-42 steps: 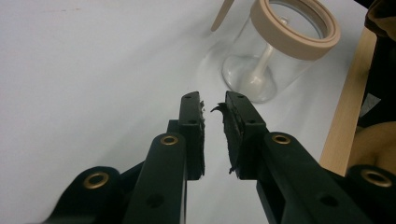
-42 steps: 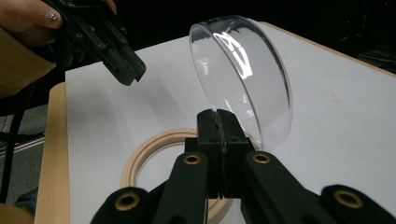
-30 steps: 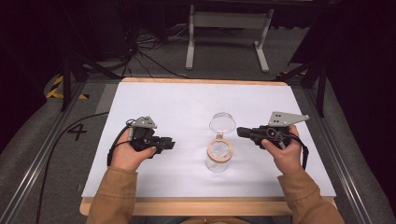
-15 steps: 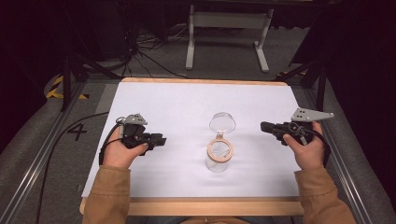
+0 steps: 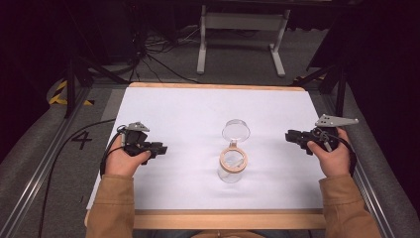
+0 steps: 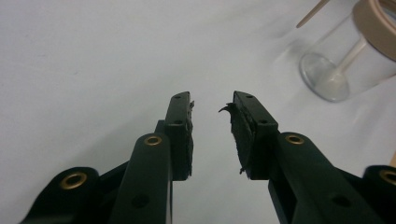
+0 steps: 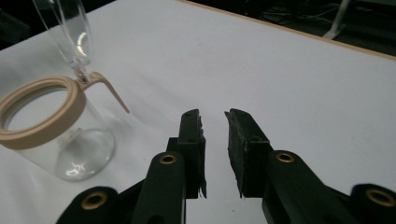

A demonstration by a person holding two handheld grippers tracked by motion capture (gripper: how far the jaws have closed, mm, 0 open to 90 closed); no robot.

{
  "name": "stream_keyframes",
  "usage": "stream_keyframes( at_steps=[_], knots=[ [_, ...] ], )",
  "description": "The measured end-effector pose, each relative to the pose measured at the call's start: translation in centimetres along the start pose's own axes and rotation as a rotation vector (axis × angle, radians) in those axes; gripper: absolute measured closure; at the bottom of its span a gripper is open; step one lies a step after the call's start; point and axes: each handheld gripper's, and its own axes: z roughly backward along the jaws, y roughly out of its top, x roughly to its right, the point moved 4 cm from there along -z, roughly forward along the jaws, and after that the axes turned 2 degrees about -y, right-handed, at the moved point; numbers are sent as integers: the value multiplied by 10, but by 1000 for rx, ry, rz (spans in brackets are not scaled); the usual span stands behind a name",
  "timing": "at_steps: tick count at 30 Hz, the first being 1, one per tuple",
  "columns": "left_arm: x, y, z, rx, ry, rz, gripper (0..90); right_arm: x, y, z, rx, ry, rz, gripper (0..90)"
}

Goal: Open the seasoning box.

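White desk [image 5: 198, 119] with wood trim along the near and far edges. Clear glass jar [image 5: 232, 167] stands upright a little right of the desk's middle, toward the near edge. Tan ring [image 5: 233, 159] around its mouth; hinged clear glass lid [image 5: 236, 130] flipped open, leaning toward the far edge. Jar looks empty.

Left gripper [image 5: 159, 147] held in the person's left hand [image 5: 124, 159], near the left edge of the desk, jaws pointing right toward the jar, well apart from it. In the left gripper view its jaws stand narrowly apart, nothing between them, black pads [image 6: 186, 135] frayed at the edges; jar base at upper right there.

Right gripper [image 5: 290, 136] held in the right hand [image 5: 333, 157], near the right edge, jaws pointing left toward the jar, also well apart from it. Right gripper view: jaws with a narrow gap, holding nothing, jar at left with lid up.

Tan sleeves [image 5: 115, 207] come in over the near edge. Cable [image 5: 59, 148] trails off the left side across the floor. Grey frame legs [image 5: 241, 29] beyond the far edge.
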Motion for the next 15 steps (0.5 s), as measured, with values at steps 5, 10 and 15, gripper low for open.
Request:
stream_keyframes(
  at_steps=[5,10,15],
  knots=[
    [-8,-5,-5,-3,9,25,674,13,-13,-11,-62,-61,-25,649],
    [-15,-6,-10,20,45,4,575,28,-27,-24,-105,-125,-37,498],
    [-19,-8,-16,34,64,-14,531,40,-41,-37,-148,-178,0,425]
  ],
)
